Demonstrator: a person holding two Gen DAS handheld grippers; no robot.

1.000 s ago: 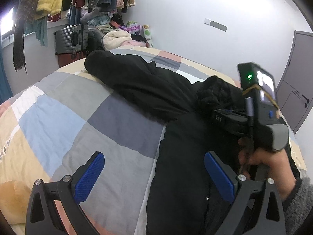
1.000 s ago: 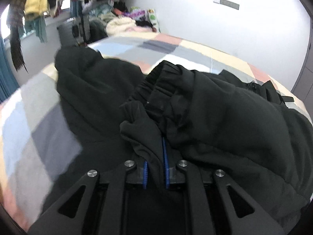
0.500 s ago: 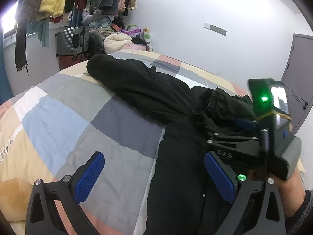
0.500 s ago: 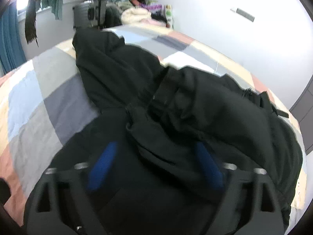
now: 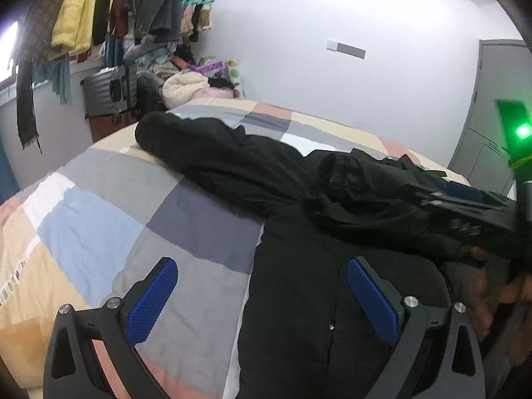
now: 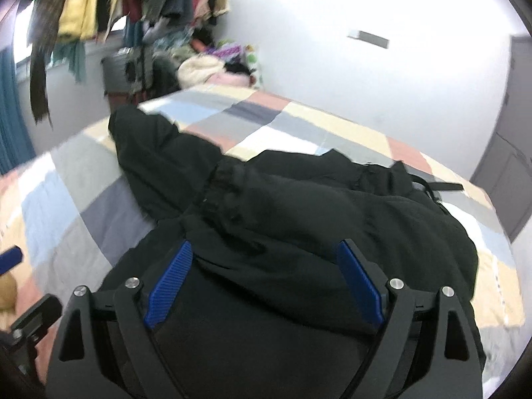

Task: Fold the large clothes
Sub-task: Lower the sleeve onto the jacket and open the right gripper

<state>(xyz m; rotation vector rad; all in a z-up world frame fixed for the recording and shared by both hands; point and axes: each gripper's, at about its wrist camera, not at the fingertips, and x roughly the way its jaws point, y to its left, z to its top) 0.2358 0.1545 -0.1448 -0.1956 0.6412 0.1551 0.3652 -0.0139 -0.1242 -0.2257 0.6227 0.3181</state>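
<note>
jacket point(image 5: 332, 266) lies across bed point(image 5: 99, 226), one sleeve point(image 6: 299, 206) folded over its body, the other stretched out flat for folding | left gripper point(image 5: 262, 294) spread wide, empty, hovering | right gripper point(image 6: 264, 274) now spread empty; a second ago it pinched the sleeve

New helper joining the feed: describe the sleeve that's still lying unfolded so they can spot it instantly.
Start at the patchwork bed filling the room. A black jacket lies across it, and the unfolded sleeve runs from its body toward the far corner by the grey suitcase. Unlike the other sleeve, bunched on the jacket, it lies stretched straight over the quilt.
</note>
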